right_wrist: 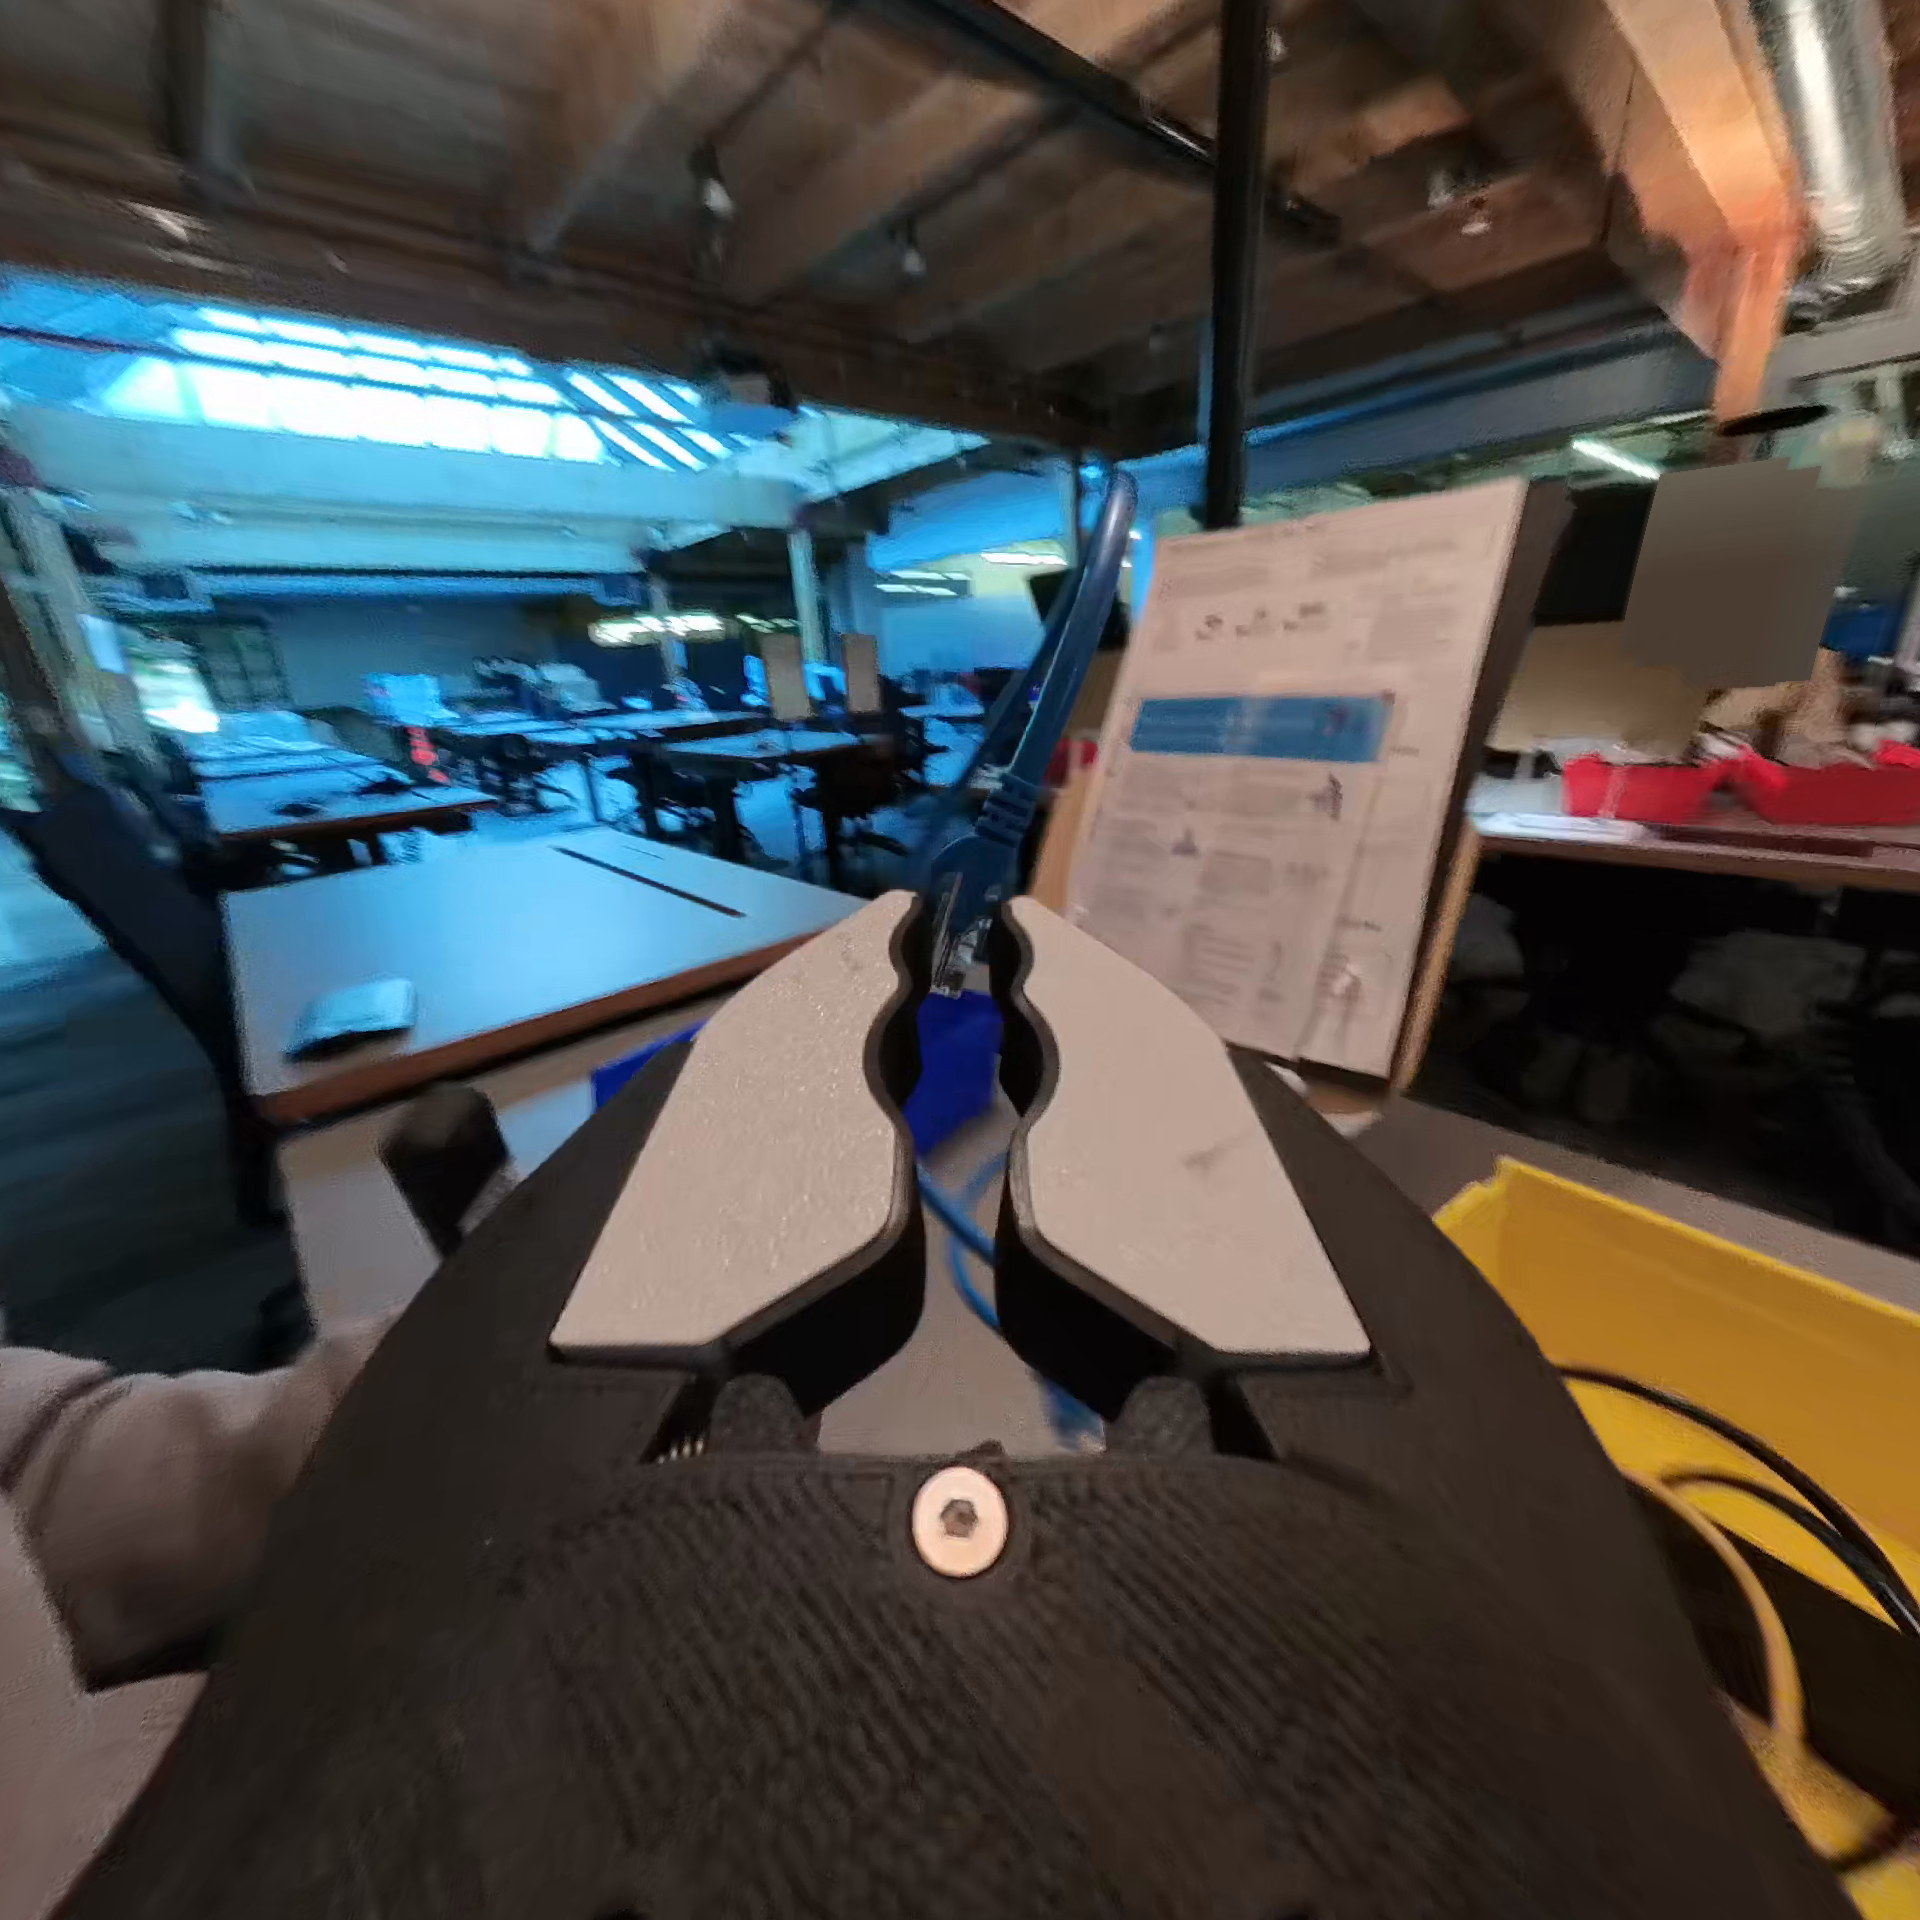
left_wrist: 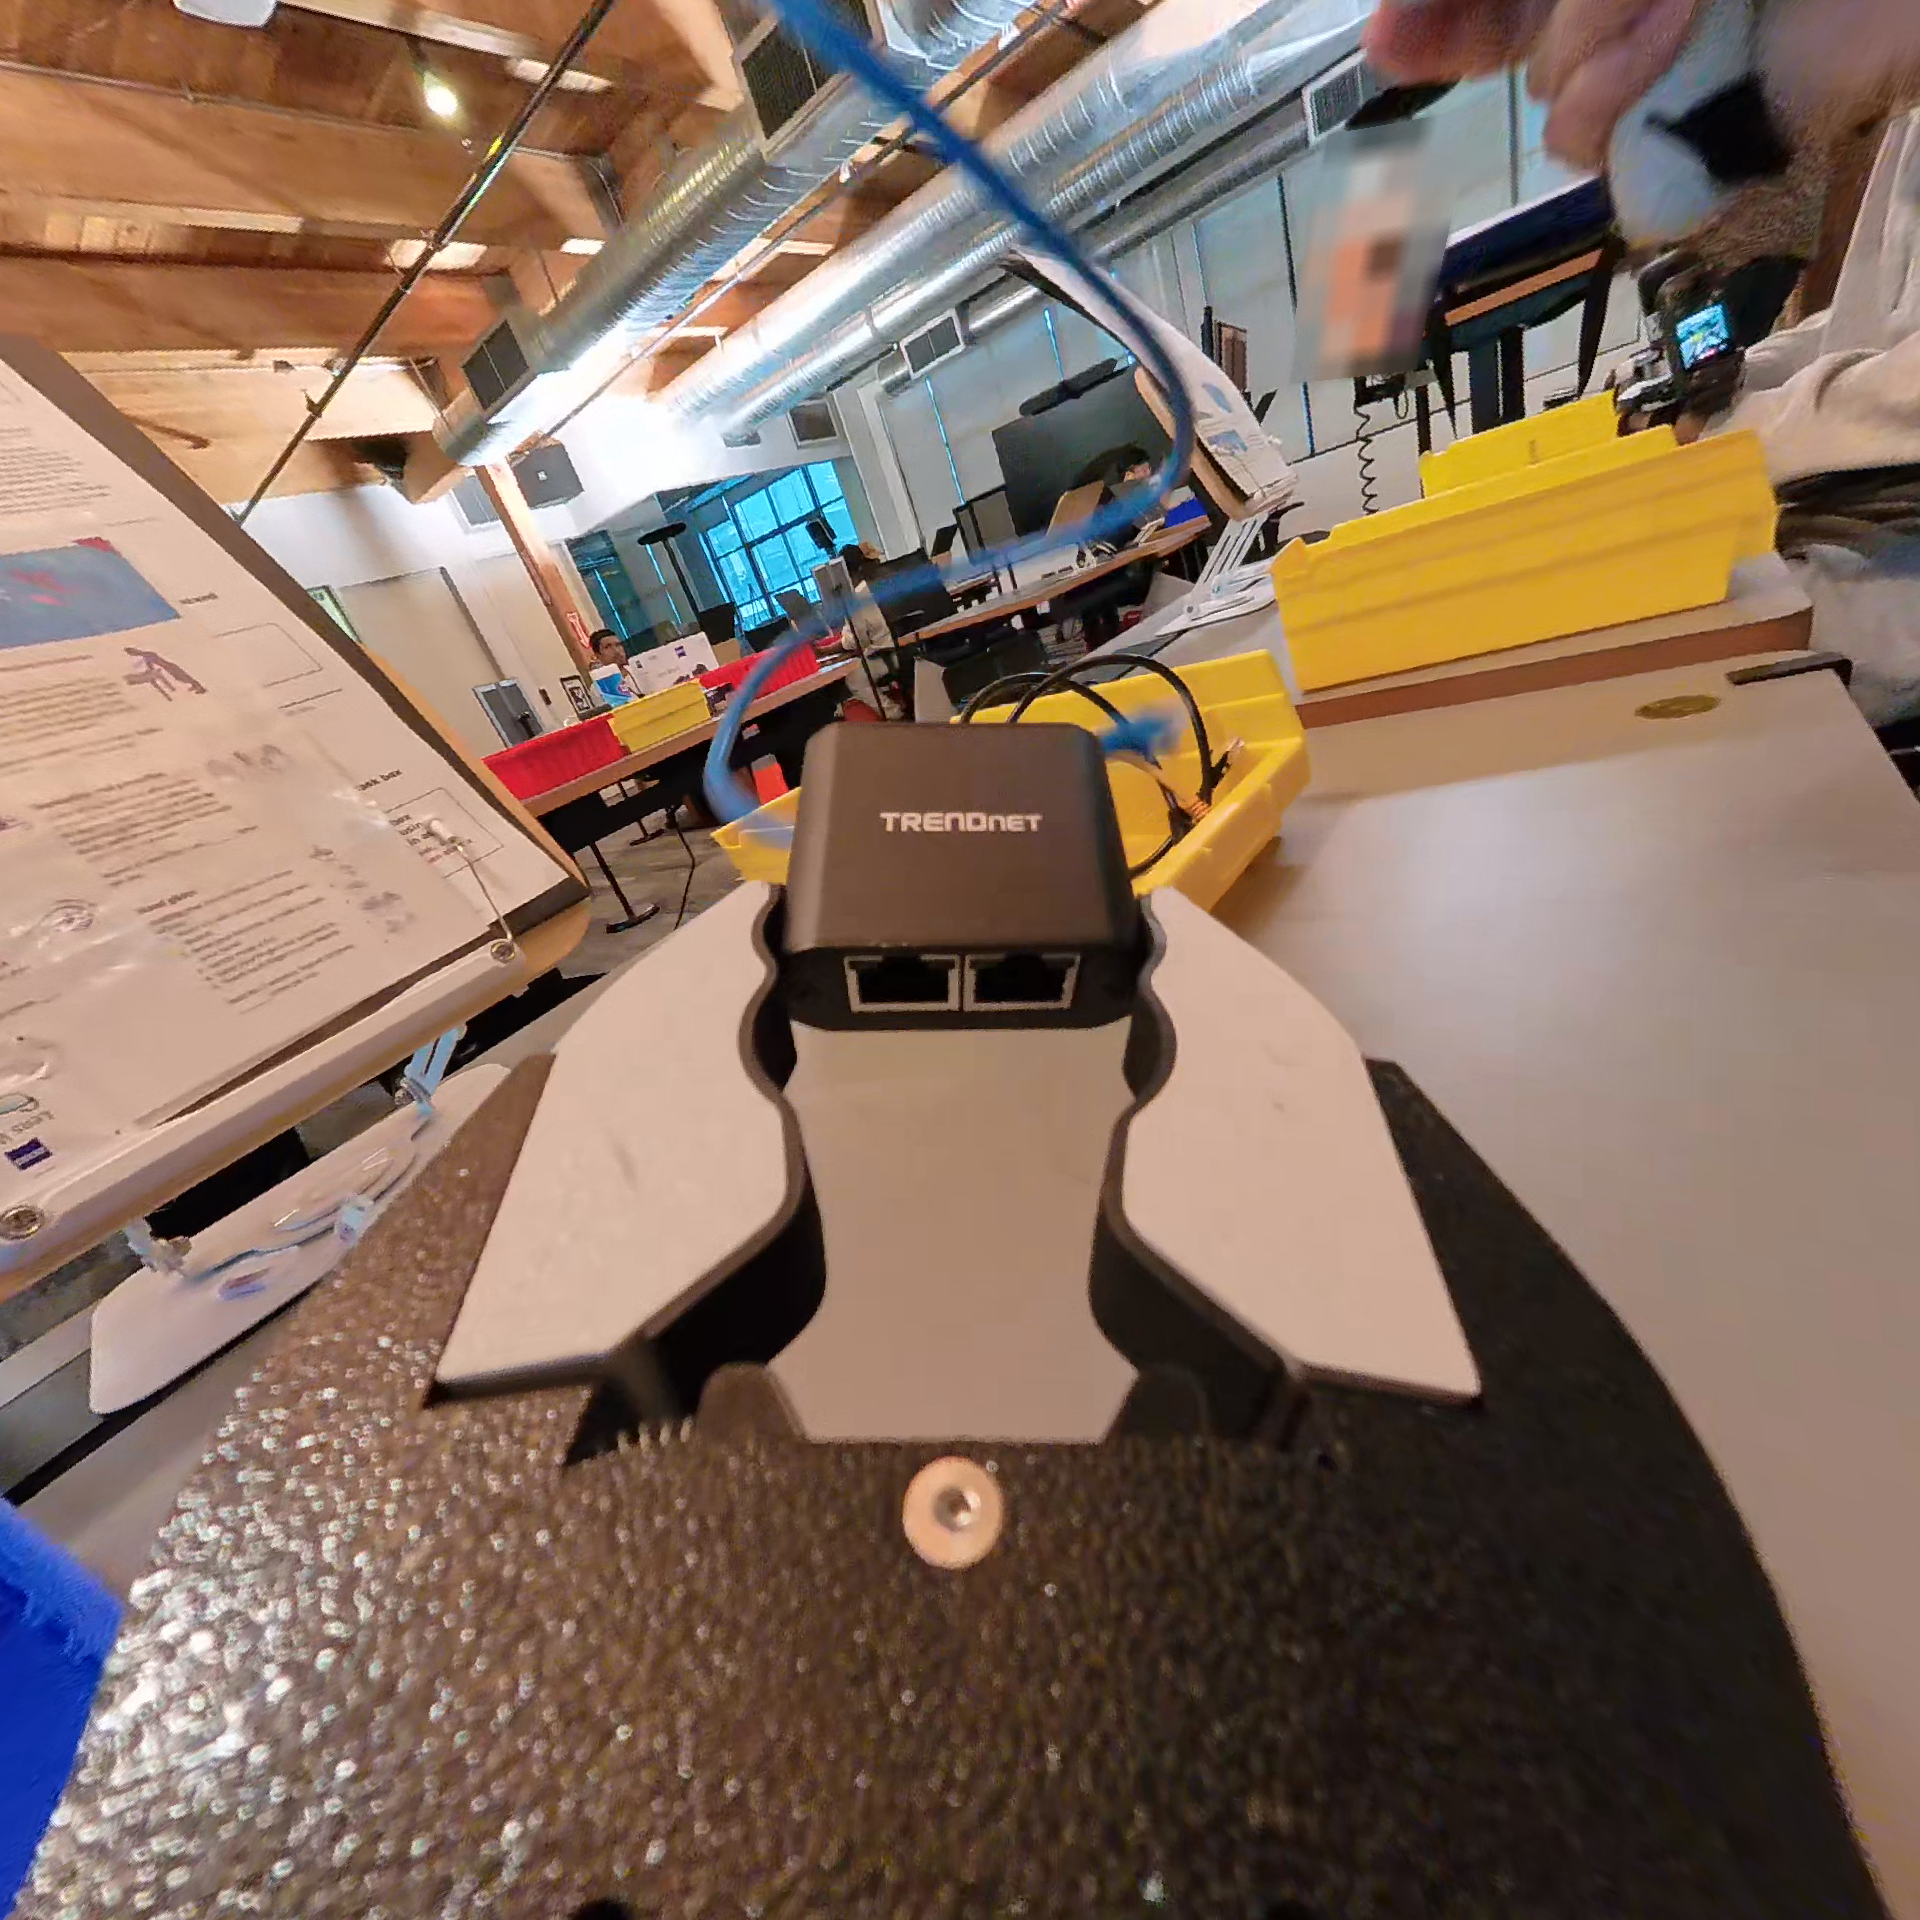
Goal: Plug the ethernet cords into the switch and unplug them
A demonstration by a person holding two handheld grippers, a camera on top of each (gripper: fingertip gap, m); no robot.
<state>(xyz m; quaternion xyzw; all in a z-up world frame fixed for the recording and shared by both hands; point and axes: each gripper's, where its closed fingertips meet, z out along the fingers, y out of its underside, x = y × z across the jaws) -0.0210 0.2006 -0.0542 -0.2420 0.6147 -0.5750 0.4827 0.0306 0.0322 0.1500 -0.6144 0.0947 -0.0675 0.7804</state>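
In the left wrist view my left gripper (left_wrist: pixel 961 935) is shut on a small black switch (left_wrist: pixel 954 842), holding it by its sides just above the table with its two empty ports facing me. A blue ethernet cord (left_wrist: pixel 1132 353) loops through the air above it, blurred. In the right wrist view my right gripper (right_wrist: pixel 961 935) is shut on the blue cord's plug (right_wrist: pixel 964 904), held up in the air with the cord (right_wrist: pixel 1081 644) rising from it. The right gripper and the hand holding it show blurred at the top right of the left wrist view (left_wrist: pixel 1683 135).
A yellow bin (left_wrist: pixel 1226 769) with black and yellow cords sits behind the switch; it also shows in the right wrist view (right_wrist: pixel 1683 1340). More yellow bins (left_wrist: pixel 1527 561) stand at the back right. A tilted instruction board (left_wrist: pixel 208 790) stands on the left. A blue bin (right_wrist: pixel 956 1049) lies beyond the right fingers. My right fingertips sit around 25 cm from my left ones.
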